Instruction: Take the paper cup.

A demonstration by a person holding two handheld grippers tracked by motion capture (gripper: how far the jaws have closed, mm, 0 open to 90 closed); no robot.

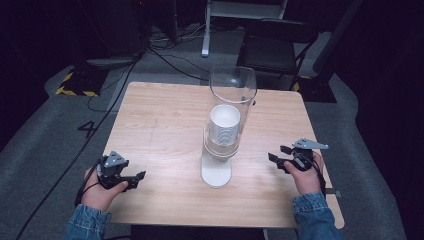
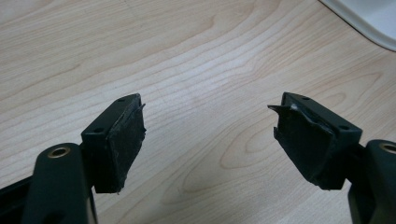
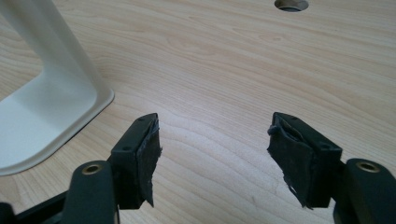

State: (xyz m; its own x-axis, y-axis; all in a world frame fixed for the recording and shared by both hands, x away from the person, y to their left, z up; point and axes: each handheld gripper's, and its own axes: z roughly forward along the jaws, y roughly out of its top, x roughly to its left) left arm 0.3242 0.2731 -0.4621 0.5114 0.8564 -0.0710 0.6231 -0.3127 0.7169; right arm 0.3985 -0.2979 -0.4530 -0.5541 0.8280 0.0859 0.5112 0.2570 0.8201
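Two grippers (image 1: 139, 176) (image 1: 278, 154) agape, one cup dispenser (image 1: 225, 130)

Pale wood-grain tabletop (image 1: 165, 125), light tan with darker swirly lines. Dead centre on it, white stand (image 1: 216, 172) with clear tube (image 1: 232, 90) and white cups (image 1: 224, 122). Left of stand, black gripper (image 1: 134, 180), grey plate; right, same black gripper (image 1: 278, 154). Blue denim sleeves (image 1: 87, 222).

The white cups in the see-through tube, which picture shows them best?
The high view: the stack of white cups sits inside the clear tube. The right gripper view catches the stand's white base, the left gripper view just its corner.
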